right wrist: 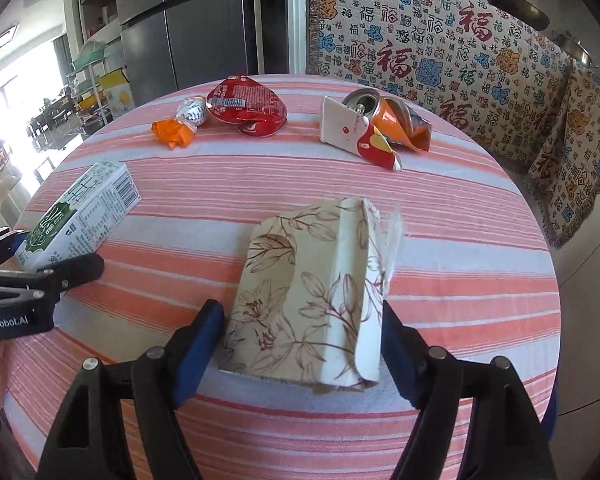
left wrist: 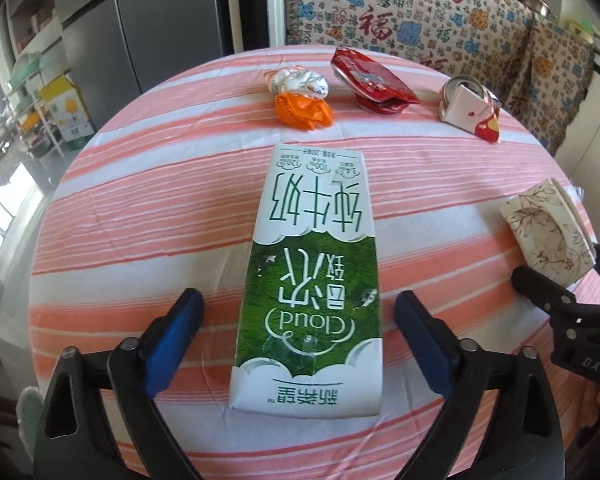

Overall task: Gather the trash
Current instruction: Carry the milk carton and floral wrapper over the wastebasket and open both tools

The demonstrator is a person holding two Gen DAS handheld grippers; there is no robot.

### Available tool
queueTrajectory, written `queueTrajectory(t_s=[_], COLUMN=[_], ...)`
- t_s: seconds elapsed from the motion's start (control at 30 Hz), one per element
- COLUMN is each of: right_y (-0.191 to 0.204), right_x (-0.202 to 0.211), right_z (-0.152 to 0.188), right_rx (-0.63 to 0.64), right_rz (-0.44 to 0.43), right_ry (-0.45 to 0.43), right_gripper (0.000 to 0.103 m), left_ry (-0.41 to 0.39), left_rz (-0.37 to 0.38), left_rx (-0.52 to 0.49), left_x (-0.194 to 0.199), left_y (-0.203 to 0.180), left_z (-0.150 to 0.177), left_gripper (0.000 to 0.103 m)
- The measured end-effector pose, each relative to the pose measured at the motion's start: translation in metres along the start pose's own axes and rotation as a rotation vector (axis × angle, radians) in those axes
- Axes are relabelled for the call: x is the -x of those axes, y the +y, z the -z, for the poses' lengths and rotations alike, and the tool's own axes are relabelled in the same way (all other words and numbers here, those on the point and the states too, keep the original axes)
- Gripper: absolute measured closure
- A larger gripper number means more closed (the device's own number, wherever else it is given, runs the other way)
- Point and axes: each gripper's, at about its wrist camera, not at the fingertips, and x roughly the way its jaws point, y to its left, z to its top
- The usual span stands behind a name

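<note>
A green and white milk carton (left wrist: 308, 280) lies flat on the striped round table (left wrist: 140, 208). My left gripper (left wrist: 298, 304) is open, its blue pads on either side of the carton with gaps. The carton also shows in the right wrist view (right wrist: 80, 216). A floral tissue pack (right wrist: 312, 296) lies between the pads of my right gripper (right wrist: 302, 316), which is open and close on both sides. It also shows in the left wrist view (left wrist: 548, 232).
At the far side lie an orange and white crumpled wrapper (left wrist: 300, 96), a red crushed packet (left wrist: 372, 80), and a crushed can with a white and red carton (right wrist: 372, 128). A patterned sofa cover (right wrist: 460, 40) is behind the table, and a grey fridge (right wrist: 188, 20) at back left.
</note>
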Motion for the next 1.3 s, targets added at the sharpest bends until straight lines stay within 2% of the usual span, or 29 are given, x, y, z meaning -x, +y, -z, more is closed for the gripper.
queueTrajectory(t_s=[0.07, 0.47, 0.6, 0.7, 0.77, 0.87, 0.93, 1.0, 1.03, 1.1, 1.17, 1.2, 1.23, 1.27, 1.3], right_y=[-0.001, 0.0, 0.0, -0.006, -0.015, -0.019, -0.014, -0.009, -0.007, -0.006, -0.005, -0.002, 0.001, 0.002, 0.001], right_x=[-0.001, 0.0, 0.001, 0.006, 0.015, 0.019, 0.013, 0.005, -0.001, -0.011, -0.016, -0.017, -0.017, -0.015, -0.01], right_z=[0.0, 0.001, 0.001, -0.005, -0.012, -0.033, -0.049, -0.064, -0.069, -0.073, -0.072, -0.07, -0.068, -0.066, -0.067], right_rx=[0.001, -0.001, 0.0, 0.019, -0.012, -0.017, -0.014, -0.015, -0.018, -0.041, -0.044, -0.03, -0.011, -0.003, -0.006], right_rz=[-0.008, -0.004, -0.009, -0.065, -0.126, -0.107, -0.105, -0.061, -0.043, -0.011, -0.003, -0.004, -0.001, 0.011, 0.027], right_ry=[0.001, -0.001, 0.011, 0.14, 0.182, 0.252, 0.311, 0.356, 0.38, 0.447, 0.502, 0.513, 0.522, 0.526, 0.503], right_gripper=[0.02, 0.02, 0.02, 0.02, 0.02, 0.02, 0.02, 0.02, 0.02, 0.02, 0.02, 0.02, 0.03, 0.061, 0.061], left_ry=[0.0, -0.002, 0.043, 0.075, 0.089, 0.106, 0.163, 0.221, 0.227, 0.236, 0.25, 0.257, 0.257, 0.243, 0.23], left_rz=[-0.005, -0.006, 0.053, 0.152, 0.204, 0.258, 0.278, 0.236, 0.186, 0.113, 0.087, 0.085, 0.091, 0.098, 0.105], left_rx=[0.013, 0.015, -0.06, -0.067, -0.039, 0.011, -0.005, -0.062, -0.105, -0.172, -0.186, -0.189, -0.189, -0.185, -0.175], left_x=[0.0, -0.003, 0.003, 0.016, 0.022, 0.025, 0.016, 0.004, -0.001, -0.006, -0.009, -0.009, -0.009, -0.006, -0.003], left_y=[0.004, 0.005, 0.008, 0.029, 0.043, 0.05, 0.039, 0.021, 0.01, -0.005, -0.01, -0.012, -0.013, -0.011, -0.009], left_z=[-0.001, 0.001, 0.004, 0.002, -0.007, -0.028, -0.04, -0.044, -0.044, -0.044, -0.044, -0.044, -0.043, -0.042, -0.043], left_gripper=[0.002, 0.001, 0.001, 0.001, 0.001, 0.001, 0.001, 0.002, 0.004, 0.014, 0.04, 0.049, 0.053, 0.053, 0.053])
